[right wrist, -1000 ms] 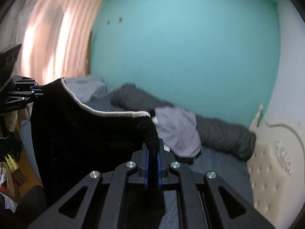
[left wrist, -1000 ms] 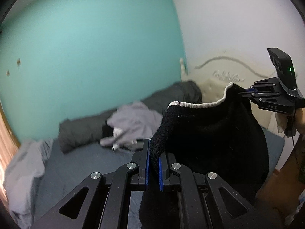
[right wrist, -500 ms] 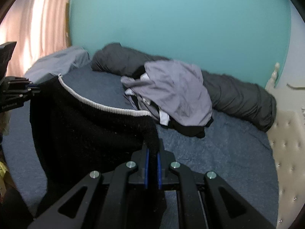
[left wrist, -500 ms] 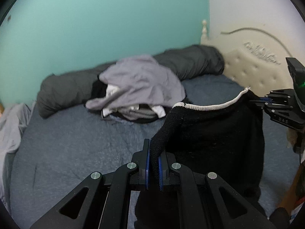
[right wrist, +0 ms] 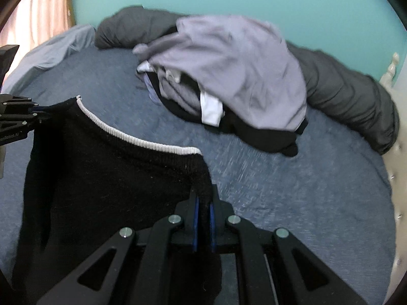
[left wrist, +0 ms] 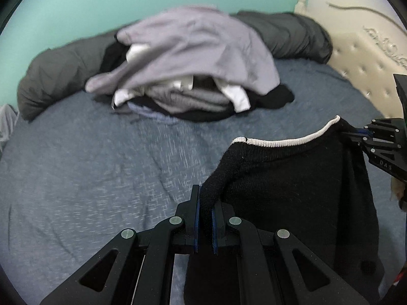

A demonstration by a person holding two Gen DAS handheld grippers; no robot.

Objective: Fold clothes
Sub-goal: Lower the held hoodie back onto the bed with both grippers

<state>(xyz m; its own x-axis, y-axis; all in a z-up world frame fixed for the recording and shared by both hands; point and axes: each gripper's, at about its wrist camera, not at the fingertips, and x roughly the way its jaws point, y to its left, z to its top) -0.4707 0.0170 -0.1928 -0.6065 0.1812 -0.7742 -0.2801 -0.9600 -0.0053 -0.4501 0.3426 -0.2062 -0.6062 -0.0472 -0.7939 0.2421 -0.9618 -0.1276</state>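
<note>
A black knitted sweater [left wrist: 292, 178] with a white ribbed neckline hangs spread between my two grippers above the blue bed. My left gripper [left wrist: 204, 208] is shut on one top corner of it. My right gripper [right wrist: 202, 203] is shut on the other top corner of the sweater [right wrist: 101, 178]. Each gripper shows in the other's view, the right one [left wrist: 356, 134] at the far right, the left one [right wrist: 38, 114] at the far left. The sweater's lower part drops out of sight below the fingers.
A pile of clothes topped by a lilac garment [left wrist: 193, 50] lies at the back of the bed [left wrist: 89, 165]. A dark grey rolled duvet [right wrist: 343, 89] runs along the teal wall. A cream tufted headboard [left wrist: 361, 58] stands at the right. A pale sheet [right wrist: 56, 45] lies near the curtain.
Both grippers have come down and tilted toward the bed with the sweater held between them. The clothes pile and bed now fill the views.
</note>
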